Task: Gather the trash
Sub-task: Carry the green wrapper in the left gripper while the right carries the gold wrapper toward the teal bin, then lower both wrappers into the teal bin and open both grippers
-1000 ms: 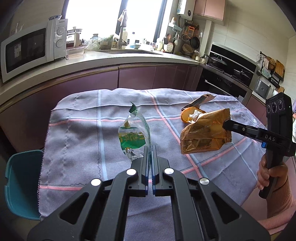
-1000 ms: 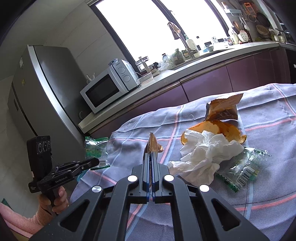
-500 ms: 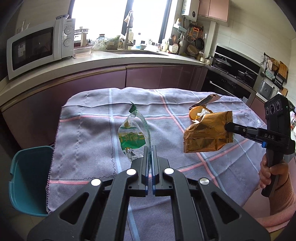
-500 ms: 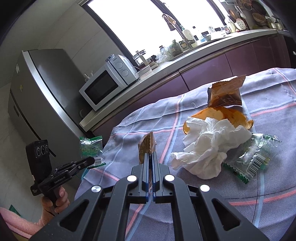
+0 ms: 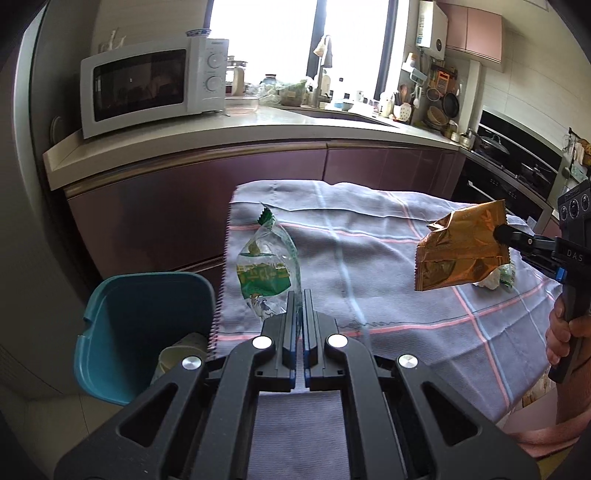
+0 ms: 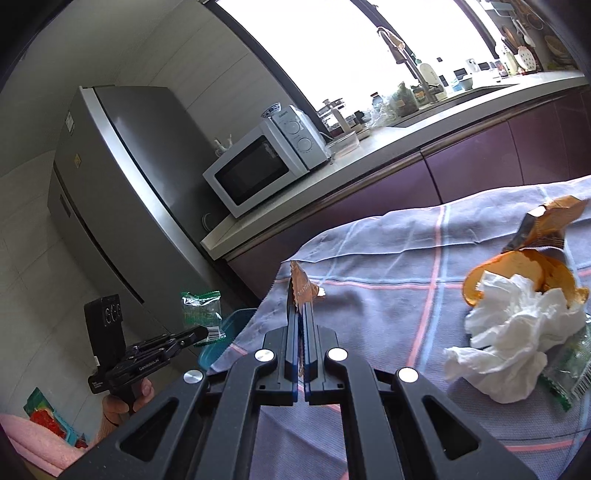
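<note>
Both sets of jaws were pinched thin on wrappers, left gripper on the green wrapper, right gripper on the gold wrapper, so I figured either could slip free short of the teal bin.

Sunlit kitchen: bright window, maroon cabinets, steel fridge.

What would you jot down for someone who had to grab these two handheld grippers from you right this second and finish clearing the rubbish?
Left gripper: shut on the green-and-clear wrapper, held in the air beside the teal bin.
Right gripper: shut on the gold snack bag, held above the tablecloth.
Done: both pieces are picked up; the bin, beside the table's edge, already has something pale inside.
Left: drop both into the bin, then fetch the crumpled tissue, the orange peel, the torn-open bag behind it and the green wrapper under the tissue.
</note>
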Demonstrator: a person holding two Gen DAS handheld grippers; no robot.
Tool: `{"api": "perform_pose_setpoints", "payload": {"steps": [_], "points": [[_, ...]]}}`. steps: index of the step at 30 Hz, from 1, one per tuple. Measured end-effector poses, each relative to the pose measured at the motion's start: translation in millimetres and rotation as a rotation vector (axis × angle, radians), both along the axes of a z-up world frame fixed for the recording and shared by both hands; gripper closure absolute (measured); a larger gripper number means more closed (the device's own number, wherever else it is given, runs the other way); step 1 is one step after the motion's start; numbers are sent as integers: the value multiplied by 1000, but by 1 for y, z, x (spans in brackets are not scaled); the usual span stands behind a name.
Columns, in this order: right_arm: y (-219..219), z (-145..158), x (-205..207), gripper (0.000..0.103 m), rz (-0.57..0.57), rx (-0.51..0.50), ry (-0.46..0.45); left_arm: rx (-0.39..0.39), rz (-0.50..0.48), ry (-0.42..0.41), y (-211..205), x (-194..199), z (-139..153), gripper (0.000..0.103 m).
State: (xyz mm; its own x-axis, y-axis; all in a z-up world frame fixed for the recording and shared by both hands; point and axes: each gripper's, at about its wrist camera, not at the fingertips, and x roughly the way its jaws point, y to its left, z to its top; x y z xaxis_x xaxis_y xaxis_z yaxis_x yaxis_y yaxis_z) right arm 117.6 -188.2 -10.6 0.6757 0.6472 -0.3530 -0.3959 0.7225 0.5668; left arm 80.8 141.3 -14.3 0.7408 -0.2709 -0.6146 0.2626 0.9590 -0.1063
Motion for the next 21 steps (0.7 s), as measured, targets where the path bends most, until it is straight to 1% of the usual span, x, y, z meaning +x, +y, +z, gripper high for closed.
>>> {"api": "perform_pose_setpoints", "payload": {"steps": [9,14,21], "points": [[73,16,33,102,163,2,-21,26,120,30,56,10,-10,100],[121,21,50,102,248,-25,-30,30,169,55,77,20,-20,100],[179,15,75,102,332,-89,-15,13,207,103,102,38,-39,100]]}}
